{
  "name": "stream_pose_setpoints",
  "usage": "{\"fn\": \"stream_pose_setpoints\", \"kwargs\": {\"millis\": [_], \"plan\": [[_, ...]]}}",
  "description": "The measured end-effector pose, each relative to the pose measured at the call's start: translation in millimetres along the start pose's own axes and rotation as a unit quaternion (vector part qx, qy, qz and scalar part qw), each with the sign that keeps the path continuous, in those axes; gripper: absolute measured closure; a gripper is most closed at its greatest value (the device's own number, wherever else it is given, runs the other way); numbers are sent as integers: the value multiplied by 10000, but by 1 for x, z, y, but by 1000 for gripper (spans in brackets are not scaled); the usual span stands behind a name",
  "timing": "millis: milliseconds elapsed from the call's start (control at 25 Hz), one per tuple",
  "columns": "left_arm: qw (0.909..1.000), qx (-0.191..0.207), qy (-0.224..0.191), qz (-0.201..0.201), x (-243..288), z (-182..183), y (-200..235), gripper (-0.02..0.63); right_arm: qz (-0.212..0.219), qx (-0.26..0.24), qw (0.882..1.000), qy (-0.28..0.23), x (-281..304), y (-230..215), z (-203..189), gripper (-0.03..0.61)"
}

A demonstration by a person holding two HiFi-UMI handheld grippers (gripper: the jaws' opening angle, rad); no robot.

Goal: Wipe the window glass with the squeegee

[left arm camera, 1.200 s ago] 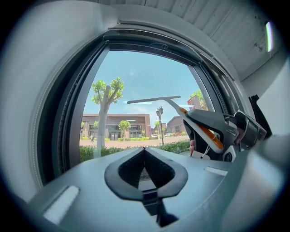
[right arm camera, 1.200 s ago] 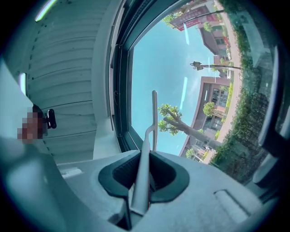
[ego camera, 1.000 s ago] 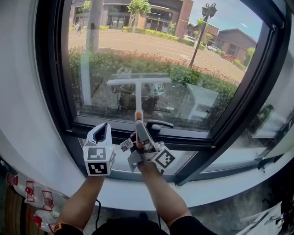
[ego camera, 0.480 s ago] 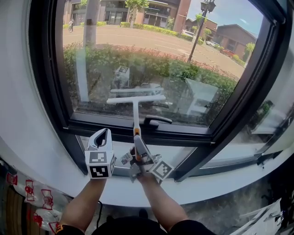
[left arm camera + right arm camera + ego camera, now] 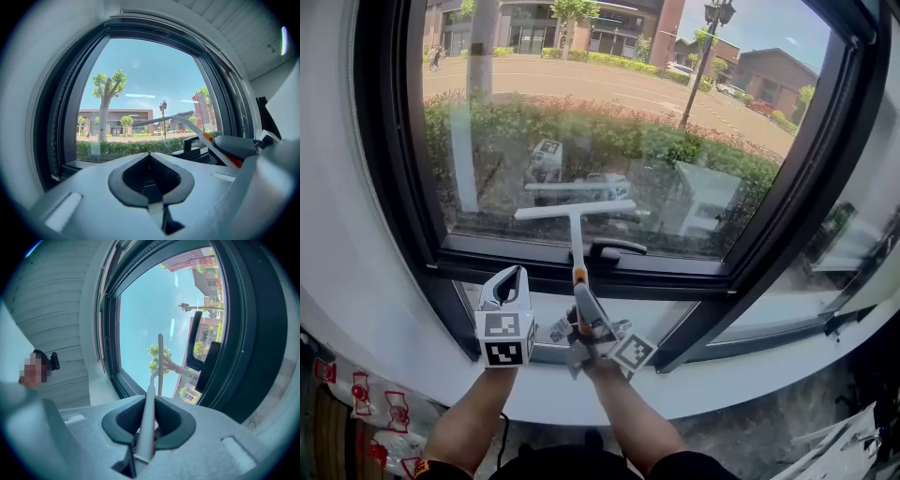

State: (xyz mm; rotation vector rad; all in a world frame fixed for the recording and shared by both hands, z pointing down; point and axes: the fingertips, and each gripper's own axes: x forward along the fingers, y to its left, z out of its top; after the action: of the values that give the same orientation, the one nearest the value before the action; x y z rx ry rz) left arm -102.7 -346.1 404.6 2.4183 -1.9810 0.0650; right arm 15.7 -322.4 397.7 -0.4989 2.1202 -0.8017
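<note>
The white T-shaped squeegee (image 5: pixel 575 212) lies with its blade flat against the lower part of the window glass (image 5: pixel 609 112), just above the black window handle (image 5: pixel 615 247). Its white and orange handle runs down into my right gripper (image 5: pixel 579 302), which is shut on it. In the right gripper view the handle (image 5: pixel 148 413) sits clamped between the pads, with the blade (image 5: pixel 160 361) beyond. My left gripper (image 5: pixel 511 277) hangs just to the left, below the frame, shut with nothing in it. In the left gripper view the jaws (image 5: pixel 149 155) meet, and the squeegee (image 5: pixel 187 123) crosses at the right.
A thick black window frame (image 5: pixel 412 206) surrounds the glass, with a second fixed pane (image 5: pixel 862 216) to the right. A white sill (image 5: pixel 722 394) runs below. A red-printed white bag (image 5: pixel 356 398) lies at the lower left. Pale debris (image 5: pixel 848 450) lies at the lower right.
The squeegee blade has slid down the glass, from mid-pane to just above the window handle. My right gripper came down with it. The left gripper stayed beside it.
</note>
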Motion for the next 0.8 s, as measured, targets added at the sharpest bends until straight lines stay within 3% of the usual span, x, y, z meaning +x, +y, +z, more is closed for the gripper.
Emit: {"fn": "stream_pose_setpoints", "kwargs": {"millis": [280, 800], "plan": [[9989, 20, -470, -32, -3, 50, 0, 604, 596, -430, 9973, -9, 28, 43, 40, 534], [9843, 719, -1607, 93, -6, 190, -11, 604, 1572, -1117, 9798, -538, 104, 140, 174, 534]]}}
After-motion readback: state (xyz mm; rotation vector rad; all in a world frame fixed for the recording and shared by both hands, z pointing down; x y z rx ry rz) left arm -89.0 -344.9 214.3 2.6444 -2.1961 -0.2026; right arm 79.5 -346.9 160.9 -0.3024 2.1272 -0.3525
